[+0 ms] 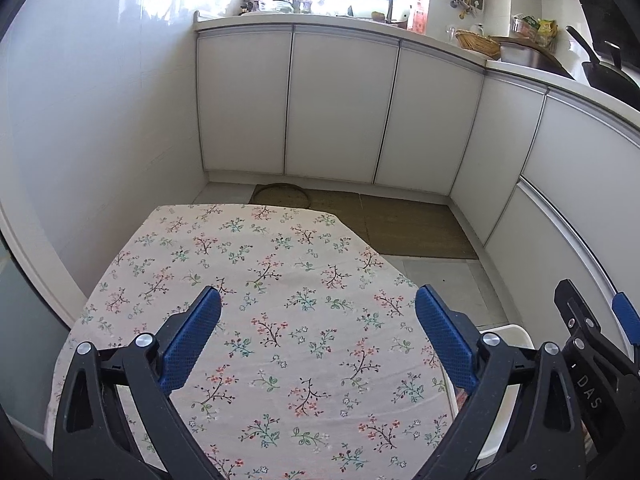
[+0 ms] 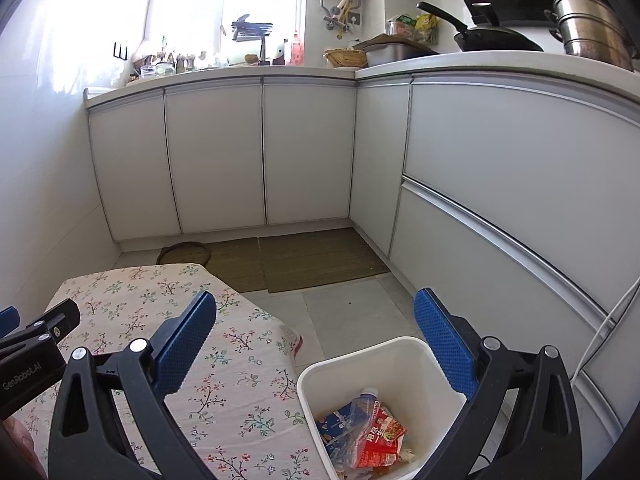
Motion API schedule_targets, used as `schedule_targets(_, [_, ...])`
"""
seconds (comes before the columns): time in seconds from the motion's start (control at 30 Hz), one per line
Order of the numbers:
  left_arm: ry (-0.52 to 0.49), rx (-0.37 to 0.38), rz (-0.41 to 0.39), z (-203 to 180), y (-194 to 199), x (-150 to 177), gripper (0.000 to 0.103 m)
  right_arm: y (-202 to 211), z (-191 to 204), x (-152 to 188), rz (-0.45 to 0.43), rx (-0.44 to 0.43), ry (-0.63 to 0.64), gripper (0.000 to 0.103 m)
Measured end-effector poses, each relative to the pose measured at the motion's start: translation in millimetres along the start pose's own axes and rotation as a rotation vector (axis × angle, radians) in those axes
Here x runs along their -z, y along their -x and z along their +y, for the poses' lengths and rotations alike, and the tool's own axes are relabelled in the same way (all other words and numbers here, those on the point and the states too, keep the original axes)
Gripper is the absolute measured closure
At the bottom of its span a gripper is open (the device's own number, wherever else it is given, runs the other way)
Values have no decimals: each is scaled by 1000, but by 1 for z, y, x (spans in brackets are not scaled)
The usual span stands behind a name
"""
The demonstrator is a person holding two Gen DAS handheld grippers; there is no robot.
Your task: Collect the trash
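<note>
Nearest in the left wrist view, the left hand-held gripper [image 1: 318, 312] stands wide apart with nothing between its blue pads, over the flowered tabletop [image 1: 280, 280], which shows no litter anywhere on its cloth. In the right wrist view the right hand-held gripper [image 2: 314, 312] is likewise spread wide and empty. Just below it, at about five o'clock, the white bin [image 2: 320, 376] sits on the floor against the tabletop's corner. Inside lies the trash [image 2: 368, 436]: a crushed clear bottle, a red packet and a blue-and-white wrapper. Farther off, at twelve o'clock, the floor mats [image 2: 304, 260] and grey tiles show no scraps. Judging from this, the collecting looks done or nearly so; only places out of view might hold more.
</note>
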State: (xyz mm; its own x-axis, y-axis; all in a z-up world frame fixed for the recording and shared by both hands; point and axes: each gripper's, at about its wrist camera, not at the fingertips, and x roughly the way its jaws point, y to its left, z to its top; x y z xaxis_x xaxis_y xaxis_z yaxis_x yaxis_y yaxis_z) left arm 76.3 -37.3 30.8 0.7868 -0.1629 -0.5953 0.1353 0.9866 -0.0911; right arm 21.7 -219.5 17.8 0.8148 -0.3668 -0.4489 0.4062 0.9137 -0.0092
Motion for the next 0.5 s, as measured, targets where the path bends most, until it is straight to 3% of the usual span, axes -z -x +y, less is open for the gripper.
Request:
schedule_targets(0.07, [2,0,7,2,-3,1,22,-1,1,0,4,-5,-2,7])
schedule_targets(0.27, [-6,7,9,2,-4,2,22,-4,5,0,9,-8,0,7])
schedule_targets(0.33, [2,1,8,3,-3,1,19,-5,6,0,10,-7,0,7])
schedule_targets(0.4, [11,-5,15,4,-4,1,8,-5,5,0,9,-7,1,7])
schedule_targets(0.5, [12,-40,16,6,-3,0,7,-5,6,0,8,-4,2,7])
